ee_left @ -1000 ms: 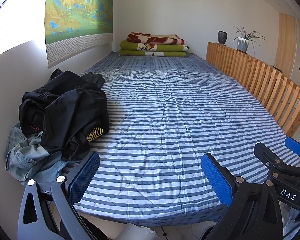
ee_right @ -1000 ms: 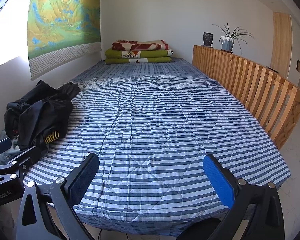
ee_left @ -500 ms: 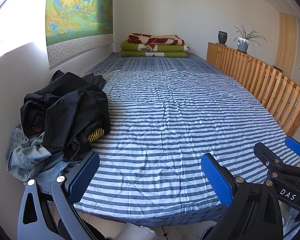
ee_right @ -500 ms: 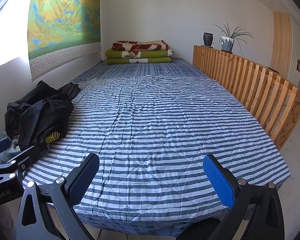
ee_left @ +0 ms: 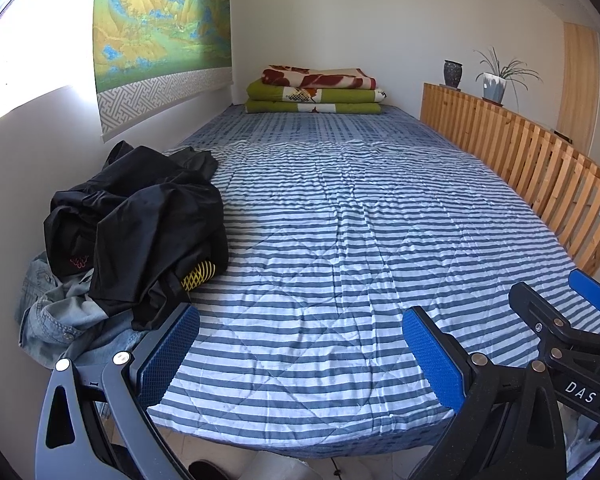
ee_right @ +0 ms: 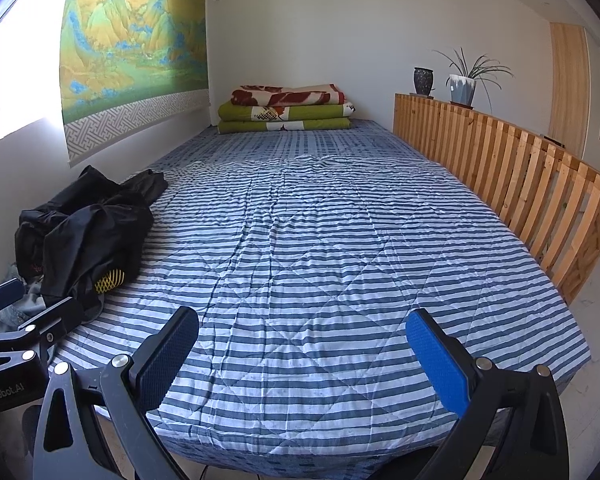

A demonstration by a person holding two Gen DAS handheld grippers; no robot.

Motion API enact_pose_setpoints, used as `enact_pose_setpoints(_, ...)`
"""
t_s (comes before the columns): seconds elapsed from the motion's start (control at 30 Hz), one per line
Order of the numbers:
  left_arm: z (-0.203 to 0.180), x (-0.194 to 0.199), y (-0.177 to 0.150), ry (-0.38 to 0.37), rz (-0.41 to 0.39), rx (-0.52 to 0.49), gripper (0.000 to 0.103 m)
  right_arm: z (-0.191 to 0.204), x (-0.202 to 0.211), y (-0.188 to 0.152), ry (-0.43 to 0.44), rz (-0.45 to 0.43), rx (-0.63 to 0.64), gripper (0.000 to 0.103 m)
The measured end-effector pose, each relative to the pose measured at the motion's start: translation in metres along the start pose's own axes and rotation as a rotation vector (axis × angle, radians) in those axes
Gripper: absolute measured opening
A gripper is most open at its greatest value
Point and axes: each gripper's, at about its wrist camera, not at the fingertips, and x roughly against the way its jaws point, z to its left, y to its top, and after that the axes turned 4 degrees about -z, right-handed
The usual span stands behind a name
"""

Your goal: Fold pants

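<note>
A crumpled heap of black clothes (ee_left: 140, 220) lies at the left edge of the striped bed (ee_left: 340, 240), against the wall, with denim garments (ee_left: 56, 312) under its near side. The same black heap (ee_right: 88, 236) shows at the left of the right wrist view. Which piece is the pants I cannot tell. My left gripper (ee_left: 300, 356) hovers open over the bed's near edge, just right of the heap, holding nothing. My right gripper (ee_right: 304, 356) is open and empty over the near middle of the bed. The right gripper also pokes into the left wrist view's lower right.
Folded green and red blankets (ee_left: 316, 90) are stacked at the far end of the bed. A wooden slatted rail (ee_left: 532, 168) runs along the right side, with a vase and a potted plant (ee_left: 494, 80) on it. A scroll painting (ee_left: 160, 28) hangs on the left wall.
The left wrist view has shifted slightly, so the clothes heap sits a little further right and lower in frame. The right gripper has barely moved. Both stay open.
</note>
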Motion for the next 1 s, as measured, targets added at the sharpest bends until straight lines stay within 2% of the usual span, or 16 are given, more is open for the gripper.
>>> enact_pose_setpoints(0.2,0.021,-0.006,0.023,0.012,-0.043,0.023,0.103,-0.001,-0.011,0.016,0.126,-0.023,-0.046,0.102)
enact_pose_setpoints(0.33,0.05,-0.019,0.038,0.039,-0.065,0.064,0.103,0.002,-0.03,0.032,0.119,0.0,-0.057,0.102)
enact_pose_setpoints(0.47,0.084,-0.042,0.049,0.07,-0.067,0.096,0.103,0.015,-0.055,0.045,0.156,0.043,-0.061,0.102)
enact_pose_setpoints(0.63,0.128,-0.077,0.055,0.099,-0.058,0.138,0.103,0.05,-0.086,0.059,0.19,0.049,-0.008,0.102)
enact_pose_setpoints(0.87,0.195,-0.127,0.055,0.138,-0.062,0.223,0.103,0.115,-0.134,0.085,0.282,0.063,0.063,0.102)
enact_pose_setpoints(0.93,0.215,-0.139,0.055,0.159,-0.058,0.229,0.103,0.134,-0.147,0.092,0.313,0.069,0.09,0.102)
enact_pose_setpoints(1.0,0.242,-0.148,0.055,0.211,-0.072,0.247,0.103,0.154,-0.159,0.1,0.334,0.067,0.13,0.101)
